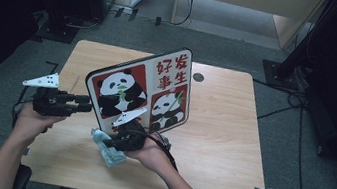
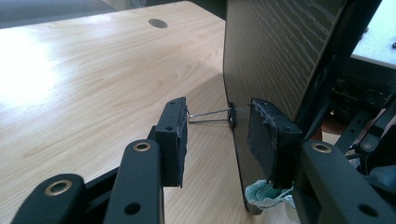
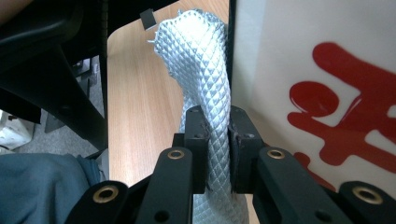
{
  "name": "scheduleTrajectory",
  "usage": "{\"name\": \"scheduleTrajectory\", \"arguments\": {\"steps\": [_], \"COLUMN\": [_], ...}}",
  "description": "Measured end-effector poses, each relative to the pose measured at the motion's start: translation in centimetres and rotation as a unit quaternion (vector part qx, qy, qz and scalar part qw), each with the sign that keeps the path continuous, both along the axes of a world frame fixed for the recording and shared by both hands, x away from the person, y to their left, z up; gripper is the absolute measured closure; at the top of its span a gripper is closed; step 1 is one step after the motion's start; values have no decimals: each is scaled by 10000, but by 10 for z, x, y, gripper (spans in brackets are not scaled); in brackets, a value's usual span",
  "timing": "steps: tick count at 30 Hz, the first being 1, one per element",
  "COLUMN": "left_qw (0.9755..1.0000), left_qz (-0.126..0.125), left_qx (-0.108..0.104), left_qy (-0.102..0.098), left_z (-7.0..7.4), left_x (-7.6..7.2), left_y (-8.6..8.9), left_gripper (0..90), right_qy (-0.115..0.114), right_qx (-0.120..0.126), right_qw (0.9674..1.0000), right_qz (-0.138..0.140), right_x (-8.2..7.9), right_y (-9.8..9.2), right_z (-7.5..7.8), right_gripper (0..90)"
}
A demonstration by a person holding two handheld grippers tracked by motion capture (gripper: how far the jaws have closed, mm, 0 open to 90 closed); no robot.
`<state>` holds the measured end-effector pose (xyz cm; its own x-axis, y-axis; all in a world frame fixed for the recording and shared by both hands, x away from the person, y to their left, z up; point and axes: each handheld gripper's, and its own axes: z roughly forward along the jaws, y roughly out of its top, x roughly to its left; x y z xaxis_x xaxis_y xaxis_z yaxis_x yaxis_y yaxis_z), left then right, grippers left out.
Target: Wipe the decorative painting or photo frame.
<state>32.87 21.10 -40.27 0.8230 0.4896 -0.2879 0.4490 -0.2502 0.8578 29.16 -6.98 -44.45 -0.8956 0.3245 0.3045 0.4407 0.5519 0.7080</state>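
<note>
My right tongs are clenched on a light blue quilted cloth, pressed against the lower near edge of the panda board. My left tongs stand released, jaws apart, at the board's left edge; a wire binder clip sits between them on that edge, neither pad pressing it. The board stands tilted on edge over the middle of the wooden bench, its picture side facing me.
</note>
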Motion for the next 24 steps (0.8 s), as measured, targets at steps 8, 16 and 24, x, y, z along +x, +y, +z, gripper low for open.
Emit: {"name": "scheduleTrajectory", "arguments": {"steps": [8, 16, 24], "left_qw": [10000, 10000, 10000], "left_qz": [-11, -57, 9], "left_qx": [-90, -14, 35], "left_qy": [0, 70, -76], "left_z": [2, 1, 1], "left_x": [-2, -2, -3], "left_y": [4, 5, 8], "left_gripper": [573, 571, 573], "right_qy": [14, -59, -146], "right_qx": [18, 25, 40], "right_qw": [10000, 10000, 9999], "right_qz": [-31, -62, -76], "right_x": [1, 1, 4], "right_y": [1, 2, 3], "right_z": [5, 15, 26], "right_gripper": [810, 810, 810]}}
